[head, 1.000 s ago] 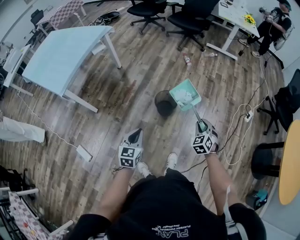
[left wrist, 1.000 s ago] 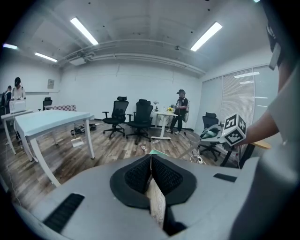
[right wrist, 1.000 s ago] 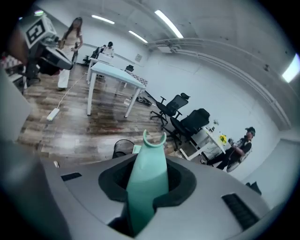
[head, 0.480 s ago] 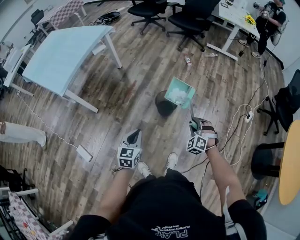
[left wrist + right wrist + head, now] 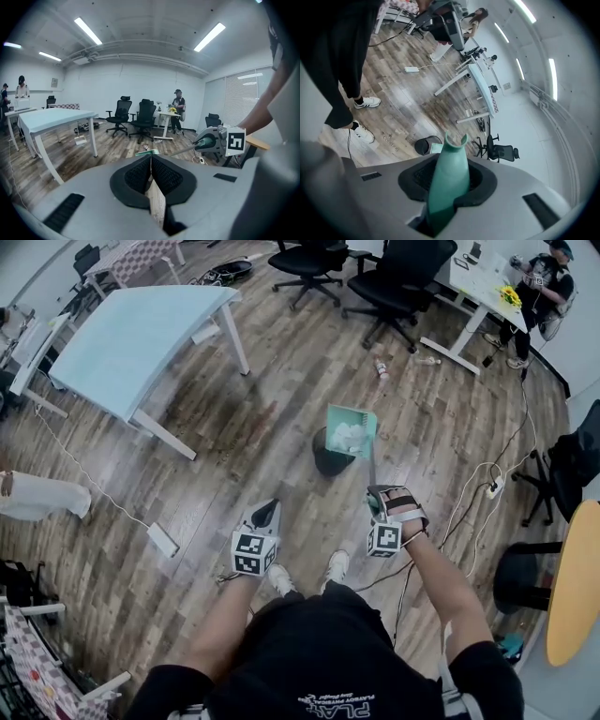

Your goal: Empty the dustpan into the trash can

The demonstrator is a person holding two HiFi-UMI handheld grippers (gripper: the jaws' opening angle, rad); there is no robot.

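**A:** Where is the dustpan [image 5: 364, 420]?

**B:** Upper middle of the head view, tipped on edge over the bin [image 5: 325, 461], which peeps out at its lower left. White litter [image 5: 347, 435] sits inside it. The right gripper [image 5: 377, 498] has its fingers clamped on the green handle [image 5: 449, 178]. The left gripper [image 5: 151, 176] hangs at lower left, fingers pressed together on nothing.

**A:** What could go wrong?

**B:** The dustpan overlaps only the bin's right side (the rim looks small beside it), so litter sliding off the wrong edge could land on the floor [image 5: 281, 409]. The handle is long, smooth and tapered. If it twists in the fingers, the dustpan swings clear of the bin. A knock from the dustpan's edge might also tip the bin, which looks light.
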